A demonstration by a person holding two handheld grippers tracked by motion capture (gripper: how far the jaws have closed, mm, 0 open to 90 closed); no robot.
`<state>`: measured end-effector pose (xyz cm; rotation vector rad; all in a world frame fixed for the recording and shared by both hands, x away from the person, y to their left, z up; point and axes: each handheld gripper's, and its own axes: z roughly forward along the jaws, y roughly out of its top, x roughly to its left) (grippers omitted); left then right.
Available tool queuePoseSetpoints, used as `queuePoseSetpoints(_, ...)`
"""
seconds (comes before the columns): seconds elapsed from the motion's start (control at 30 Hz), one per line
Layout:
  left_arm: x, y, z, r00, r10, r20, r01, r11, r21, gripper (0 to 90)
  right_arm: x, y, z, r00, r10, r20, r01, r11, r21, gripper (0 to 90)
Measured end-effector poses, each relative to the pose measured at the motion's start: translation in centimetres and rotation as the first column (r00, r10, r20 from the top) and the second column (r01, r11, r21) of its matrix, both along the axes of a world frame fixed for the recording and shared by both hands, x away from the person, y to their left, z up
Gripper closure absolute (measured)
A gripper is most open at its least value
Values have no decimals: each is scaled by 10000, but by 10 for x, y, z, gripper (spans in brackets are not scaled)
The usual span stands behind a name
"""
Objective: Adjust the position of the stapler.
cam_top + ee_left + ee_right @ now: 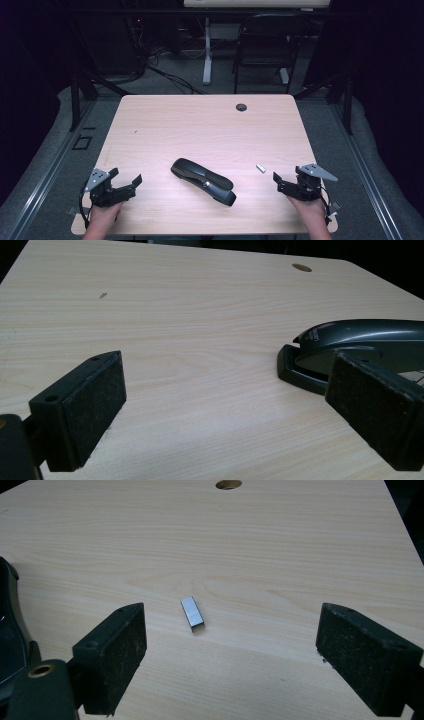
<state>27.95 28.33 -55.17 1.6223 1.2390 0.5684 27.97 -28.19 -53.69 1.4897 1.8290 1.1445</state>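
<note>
A black stapler (202, 181) lies closed on the light wooden table (200, 125), near the front middle and angled from upper left to lower right. Right of it rests a small silver strip of staples (260, 168). My left gripper (126, 176) sits at the front left, open and empty, with the stapler's nose (350, 335) just beyond its right jaw. My right gripper (287, 175) sits at the front right, also open and empty. In the right gripper view the staple strip (192, 612) lies on the table ahead of the gap between the jaws, and the stapler's edge (10, 630) shows at the far left.
A round cable hole (241, 107) sits near the table's far edge. Behind the table stand a black chair (265, 45) and a white desk leg (207, 50), with cables on the floor. Black frame posts (75, 95) flank the table.
</note>
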Motion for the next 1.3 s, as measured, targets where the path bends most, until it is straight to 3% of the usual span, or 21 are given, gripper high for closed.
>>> queuePoseSetpoints(0.3,0,-4,-1,9997,-241,-87,242,9996,147,31,-1,2,3,9997,122,-215,-118,9997,193,114)
queuePoseSetpoints(0.53,0,-5,-1,9988,-451,-184,454,9989,130,32,-6,22,13,9971,762,21,-762,9970,139,110)
queuePoseSetpoints(0.77,0,-8,-2,9981,-583,-218,587,9981,182,33,-9,40,20,9846,1739,185,-1744,9842,303,133)
queuePoseSetpoints(0.8,0,-8,-2,9980,-589,-233,593,9981,183,33,-10,49,23,9754,2190,246,-2197,9751,310,139)
queuePoseSetpoints(0.83,0,-8,-2,9979,-599,-251,604,9980,202,33,-10,49,23,9754,2190,246,-2197,9751,310,139)
queuePoseSetpoints(0.87,0,-8,-2,9978,-603,-268,609,9979,210,33,-10,55,25,9691,2449,283,-2458,9688,321,143)
queuePoseSetpoints(0.9,0,-9,-3,9977,-608,-307,615,9979,221,33,-11,67,28,9532,3012,269,-3019,9530,250,146)
queuePoseSetpoints(0.93,0,-9,-3,9976,-625,-313,633,9977,229,33,-11,74,29,9440,3291,251,-3296,9439,199,149)
queuePoseSetpoints(0.97,0,-9,-3,9976,-625,-313,633,9977,229,33,-11,74,29,9440,3291,251,-3296,9439,199,149)
queuePoseSetpoints(1.0,0,-9,-2,9975,-635,-308,642,9977,219,33,-10,87,31,9239,3822,157,-3822,9241,-28,153)
queuePoseSetpoints(1.03,0,-9,-2,9975,-635,-308,642,9977,219,33,-10,93,31,9123,4092,141,-4092,9124,-39,157)
queuePoseSetpoints(1.07,0,-9,-3,9974,-651,-315,658,9976,219,33,-10,93,31,9123,4092,141,-4092,9124,-39,157)
queuePoseSetpoints(1.23,0,-9,-3,9969,-719,-321,727,9970,254,33,-4,124,30,8698,4912,-471,-4931,8688,-459,185)
queuePoseSetpoints(1.3,0,-9,-3,9970,-709,-301,717,9971,236,33,-3,127,29,8664,4965,-538,-4989,8652,-493,197)
